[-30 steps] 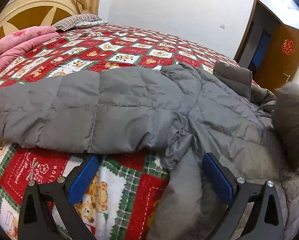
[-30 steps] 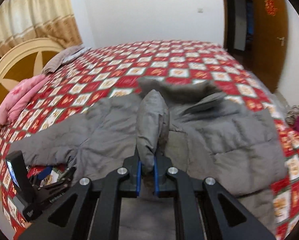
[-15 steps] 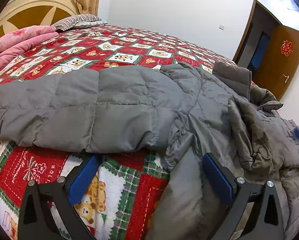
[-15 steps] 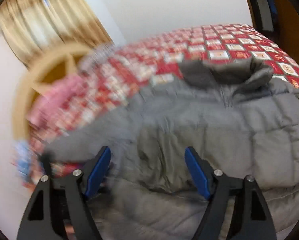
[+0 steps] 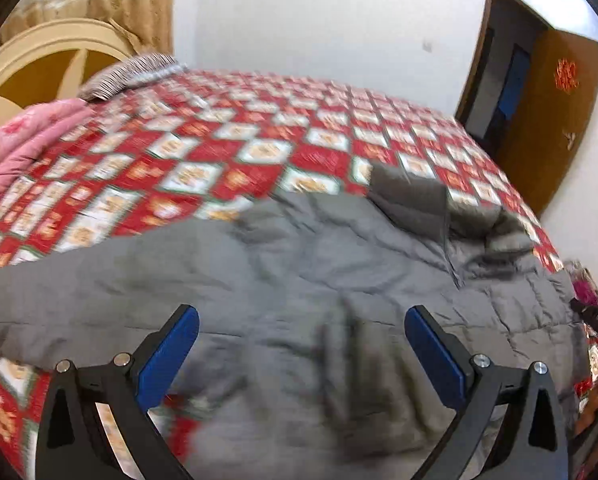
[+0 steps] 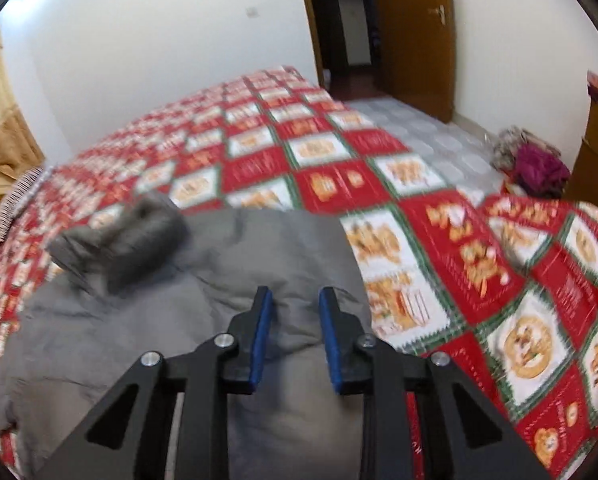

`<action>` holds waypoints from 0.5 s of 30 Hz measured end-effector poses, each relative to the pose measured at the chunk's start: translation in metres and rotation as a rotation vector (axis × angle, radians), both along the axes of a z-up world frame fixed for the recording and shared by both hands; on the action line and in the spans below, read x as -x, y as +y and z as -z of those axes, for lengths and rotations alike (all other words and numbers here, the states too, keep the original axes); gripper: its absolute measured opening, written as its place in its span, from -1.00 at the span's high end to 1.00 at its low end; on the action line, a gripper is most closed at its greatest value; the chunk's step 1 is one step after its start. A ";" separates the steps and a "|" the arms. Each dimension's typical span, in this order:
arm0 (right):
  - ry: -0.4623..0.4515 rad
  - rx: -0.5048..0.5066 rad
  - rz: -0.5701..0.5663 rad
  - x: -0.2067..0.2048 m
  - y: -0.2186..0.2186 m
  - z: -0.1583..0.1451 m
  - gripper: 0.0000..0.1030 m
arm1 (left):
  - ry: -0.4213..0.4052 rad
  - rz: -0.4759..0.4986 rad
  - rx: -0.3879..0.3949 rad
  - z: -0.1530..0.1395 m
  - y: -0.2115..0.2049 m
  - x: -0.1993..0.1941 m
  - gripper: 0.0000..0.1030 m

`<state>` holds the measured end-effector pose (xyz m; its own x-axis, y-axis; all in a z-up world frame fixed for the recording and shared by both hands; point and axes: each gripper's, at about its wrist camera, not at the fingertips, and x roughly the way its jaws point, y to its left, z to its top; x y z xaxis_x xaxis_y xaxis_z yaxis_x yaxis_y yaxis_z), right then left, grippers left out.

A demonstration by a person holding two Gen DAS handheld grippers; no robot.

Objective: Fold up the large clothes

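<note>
Beyond the jacket's (image 6: pixel 203 288) right edge, bare bedspread (image 6: pixel 439 240).

free: quilt (image 6: pixel 479 264) r of jacket (image 6: pixel 203 320) | obstacle: raised collar (image 6: pixel 119 240)

A bed (image 5: pixel 259 148) covered by a red, white and green patchwork quilt (image 6: pixel 339 184) carries a grey padded coat (image 5: pixel 299 280), spread across its near side with the collar toward the middle. A folded pink blanket (image 5: pixel 27 136) and a striped pillow (image 5: pixel 131 72) lie by the headboard (image 5: pixel 39 64). Clothes (image 6: pixel 535 164) sit heaped on the floor (image 6: pixel 431 128) beyond.
</note>
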<state>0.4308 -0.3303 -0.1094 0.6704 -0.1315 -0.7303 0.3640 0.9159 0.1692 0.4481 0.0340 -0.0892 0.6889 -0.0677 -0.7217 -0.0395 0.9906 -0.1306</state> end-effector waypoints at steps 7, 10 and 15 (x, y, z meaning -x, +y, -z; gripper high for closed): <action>0.047 0.031 -0.005 0.009 -0.018 0.037 0.58 | 0.086 -0.041 -0.143 0.076 -0.027 0.011 -0.98; 0.044 0.029 -0.009 0.010 -0.020 0.039 0.58 | 0.079 -0.054 -0.101 0.080 -0.020 0.011 -0.98; -0.067 0.015 0.089 0.046 -0.026 0.003 0.62 | 0.076 -0.052 -0.117 0.082 -0.026 0.010 -0.98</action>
<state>0.3847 -0.3560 -0.1127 0.7027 -0.2034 -0.6818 0.4324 0.8831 0.1822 0.4376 0.0083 -0.1708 0.6321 0.0542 -0.7730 -0.0967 0.9953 -0.0092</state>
